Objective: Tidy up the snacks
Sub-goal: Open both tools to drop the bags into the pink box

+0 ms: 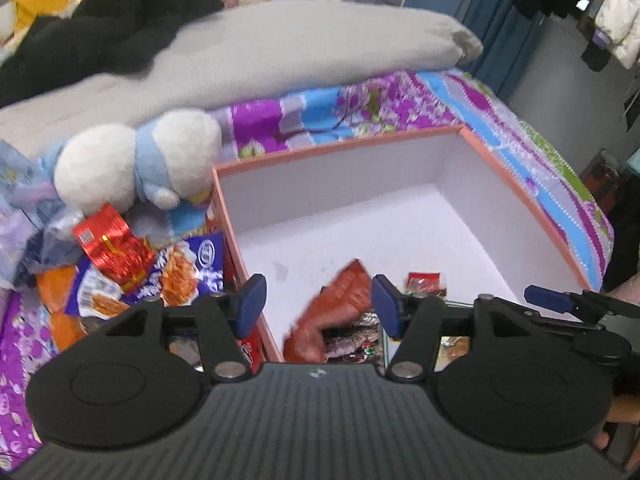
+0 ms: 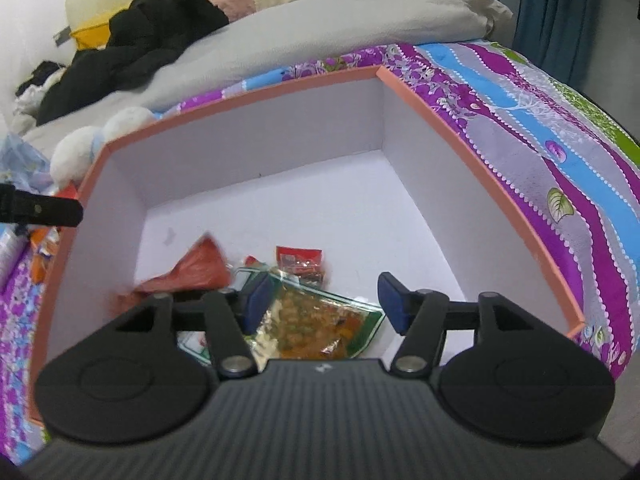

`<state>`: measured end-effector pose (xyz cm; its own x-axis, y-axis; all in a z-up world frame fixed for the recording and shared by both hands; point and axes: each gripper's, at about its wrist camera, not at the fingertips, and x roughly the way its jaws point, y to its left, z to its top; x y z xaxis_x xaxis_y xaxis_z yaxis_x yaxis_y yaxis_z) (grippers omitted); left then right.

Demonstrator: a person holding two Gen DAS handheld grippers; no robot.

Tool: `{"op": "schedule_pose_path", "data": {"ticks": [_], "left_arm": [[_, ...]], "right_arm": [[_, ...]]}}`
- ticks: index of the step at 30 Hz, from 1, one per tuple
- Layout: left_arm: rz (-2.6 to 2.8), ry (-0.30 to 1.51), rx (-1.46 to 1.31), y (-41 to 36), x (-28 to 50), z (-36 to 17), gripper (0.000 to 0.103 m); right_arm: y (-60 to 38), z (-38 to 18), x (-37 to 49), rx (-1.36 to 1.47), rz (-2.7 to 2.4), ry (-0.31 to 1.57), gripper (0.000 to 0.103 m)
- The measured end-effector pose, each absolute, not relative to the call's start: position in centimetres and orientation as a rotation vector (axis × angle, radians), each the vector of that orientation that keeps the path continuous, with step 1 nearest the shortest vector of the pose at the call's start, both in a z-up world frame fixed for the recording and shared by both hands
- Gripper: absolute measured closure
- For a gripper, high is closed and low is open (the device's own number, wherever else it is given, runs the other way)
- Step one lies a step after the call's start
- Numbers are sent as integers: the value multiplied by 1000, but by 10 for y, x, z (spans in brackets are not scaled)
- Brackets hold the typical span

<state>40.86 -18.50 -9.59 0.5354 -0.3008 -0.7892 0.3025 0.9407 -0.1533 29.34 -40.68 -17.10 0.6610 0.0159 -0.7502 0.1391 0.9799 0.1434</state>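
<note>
A box with a salmon rim [image 1: 340, 148] [image 2: 240, 96] and white inside stands on the bed. My left gripper [image 1: 319, 298] hangs open over its near left corner. A blurred orange packet [image 1: 344, 292] [image 2: 192, 270] lies loose between and below the blue pads, which do not touch it. My right gripper [image 2: 325, 300] is open over the box floor. Below it rests a clear packet with green edges [image 2: 312, 320], free of the pads. A small red packet [image 1: 423, 282] [image 2: 300, 258] lies further in. Left of the box sits a heap with a red packet [image 1: 114, 250] and a blue packet [image 1: 188, 268].
A white and blue plush toy [image 1: 136, 164] leans against the box's far left corner. A grey duvet [image 1: 300, 52] and dark clothes lie behind. The floral sheet [image 2: 540, 168] runs to the bed's edge on the right. One finger of the right gripper [image 1: 548, 298] shows beside the left one.
</note>
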Motion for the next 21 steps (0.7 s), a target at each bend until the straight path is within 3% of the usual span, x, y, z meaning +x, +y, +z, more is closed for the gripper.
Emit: {"op": "schedule_pose_path", "data": {"ticks": [21], "left_arm": [[-291, 635, -91, -96, 264, 43, 39]], "right_arm": [[-343, -31, 203, 153, 24, 519, 42]]}}
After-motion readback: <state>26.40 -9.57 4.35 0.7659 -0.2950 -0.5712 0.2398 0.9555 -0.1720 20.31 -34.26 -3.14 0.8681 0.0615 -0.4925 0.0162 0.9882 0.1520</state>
